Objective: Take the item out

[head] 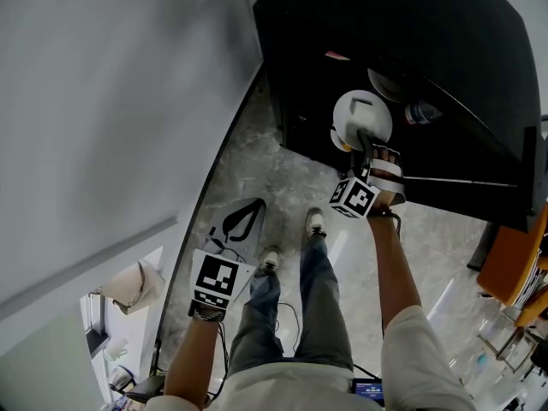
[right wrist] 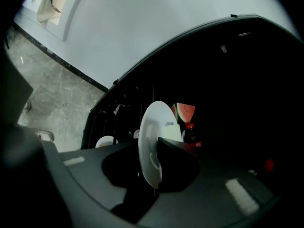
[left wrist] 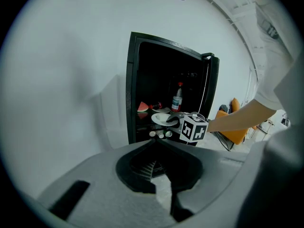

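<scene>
A white plate is at the open front of the black cabinet. My right gripper is shut on the plate's near rim. In the right gripper view the plate stands on edge between the jaws of the right gripper. The left gripper view shows the same plate lying flat at the cabinet front, with the right gripper on it. My left gripper hangs low at my side, away from the cabinet. Its jaws meet at the tips with nothing between them.
Inside the cabinet are a watermelon slice, a bottle and small round cups on a lower level. A white wall runs on the left. An orange chair stands to the right. The floor is grey stone.
</scene>
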`<action>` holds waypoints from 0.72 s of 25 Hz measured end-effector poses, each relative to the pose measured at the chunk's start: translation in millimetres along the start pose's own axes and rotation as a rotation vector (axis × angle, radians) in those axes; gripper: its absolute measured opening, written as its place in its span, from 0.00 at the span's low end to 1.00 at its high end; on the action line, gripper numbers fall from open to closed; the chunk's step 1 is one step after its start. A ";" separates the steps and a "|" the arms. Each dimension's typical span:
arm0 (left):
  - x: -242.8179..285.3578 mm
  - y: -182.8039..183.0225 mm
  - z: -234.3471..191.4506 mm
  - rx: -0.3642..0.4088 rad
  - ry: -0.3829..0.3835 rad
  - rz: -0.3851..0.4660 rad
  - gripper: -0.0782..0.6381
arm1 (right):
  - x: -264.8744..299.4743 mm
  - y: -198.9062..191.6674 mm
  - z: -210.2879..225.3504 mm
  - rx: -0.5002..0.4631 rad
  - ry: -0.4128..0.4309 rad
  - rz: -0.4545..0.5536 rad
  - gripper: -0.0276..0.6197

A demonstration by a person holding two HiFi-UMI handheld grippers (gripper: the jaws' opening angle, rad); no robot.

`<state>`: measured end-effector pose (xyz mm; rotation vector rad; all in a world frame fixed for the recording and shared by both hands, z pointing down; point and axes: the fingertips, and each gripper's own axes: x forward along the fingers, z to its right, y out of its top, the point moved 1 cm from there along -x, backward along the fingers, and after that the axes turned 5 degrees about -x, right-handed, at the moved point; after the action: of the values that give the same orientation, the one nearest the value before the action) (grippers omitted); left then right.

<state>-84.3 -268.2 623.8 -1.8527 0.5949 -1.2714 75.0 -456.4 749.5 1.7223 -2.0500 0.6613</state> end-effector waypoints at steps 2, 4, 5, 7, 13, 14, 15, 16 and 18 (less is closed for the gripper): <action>0.1 0.1 0.5 0.010 -0.003 0.003 0.12 | -1.7 -0.4 2.3 -0.021 -0.030 0.002 0.14; -0.5 -1.9 1.0 0.009 -0.004 -0.005 0.12 | -4.0 -0.3 4.9 -0.036 -0.060 0.007 0.11; -0.9 -2.9 1.1 0.010 -0.005 -0.009 0.12 | -5.1 -0.2 5.4 -0.045 -0.071 0.009 0.11; -1.6 -3.8 1.6 0.014 -0.006 -0.012 0.12 | -7.2 -0.1 4.7 -0.068 -0.088 0.010 0.10; -5.3 -0.9 1.9 0.034 -0.004 -0.012 0.12 | -16.1 1.8 13.5 -0.113 -0.160 0.009 0.08; -6.2 -0.1 2.0 0.036 -0.003 -0.010 0.12 | -17.0 2.3 15.1 -0.117 -0.164 0.010 0.08; -7.3 0.8 2.4 0.037 -0.003 -0.009 0.12 | -17.4 2.4 15.9 -0.121 -0.165 0.011 0.08; -8.4 1.5 3.1 0.040 -0.003 -0.008 0.12 | -17.8 2.2 15.9 -0.128 -0.166 0.012 0.08; -10.5 1.9 4.7 0.046 -0.003 -0.009 0.12 | -19.5 1.2 15.2 -0.140 -0.172 0.011 0.08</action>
<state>-83.9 -259.8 615.7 -1.8207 0.5516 -1.2771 77.4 -449.3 725.9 1.7408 -2.1644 0.3736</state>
